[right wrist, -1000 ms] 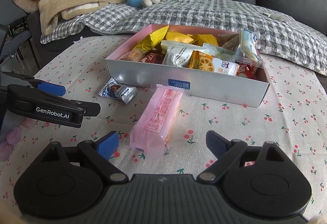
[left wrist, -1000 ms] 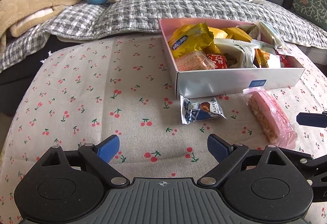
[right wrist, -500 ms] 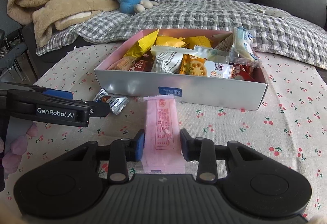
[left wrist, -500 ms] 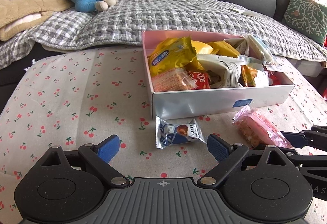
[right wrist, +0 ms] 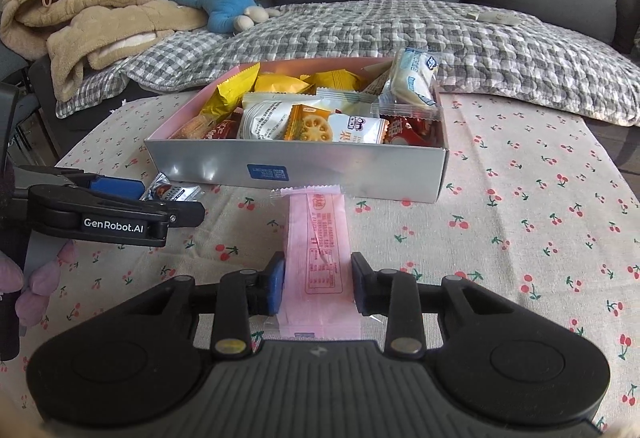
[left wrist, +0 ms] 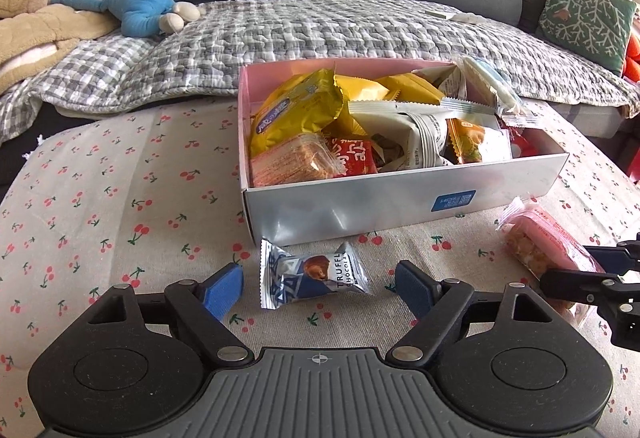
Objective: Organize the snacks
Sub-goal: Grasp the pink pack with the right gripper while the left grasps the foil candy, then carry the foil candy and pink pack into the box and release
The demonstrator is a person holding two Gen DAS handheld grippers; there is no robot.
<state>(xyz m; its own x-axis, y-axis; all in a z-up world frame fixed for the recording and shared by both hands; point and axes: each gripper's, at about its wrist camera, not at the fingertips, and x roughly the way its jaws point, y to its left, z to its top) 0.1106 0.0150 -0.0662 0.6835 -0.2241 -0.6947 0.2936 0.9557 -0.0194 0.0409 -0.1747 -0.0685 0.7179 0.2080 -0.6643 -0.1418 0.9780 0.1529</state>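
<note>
Labels: "TRUFFLE" chocolate (left wrist: pixel 314 275) | left claw (left wrist: pixel 319 290) closing around it | right claw (right wrist: pixel 319 288) pinching pink bar (right wrist: pixel 318 246)

1. Left gripper (left wrist: pixel 318 288): angled down toward the tabletop, jaws closing, pads clear of the truffle chocolate packet (left wrist: pixel 312 275) lying between them.
2. Right gripper (right wrist: pixel 318 288): angled down, pads pressed on the pink snack bar (right wrist: pixel 318 258) (near end).

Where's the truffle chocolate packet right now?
In the left wrist view, the truffle chocolate packet lies on the cherry-print tablecloth, just before the snack box, between the closing left gripper's fingers.
</note>
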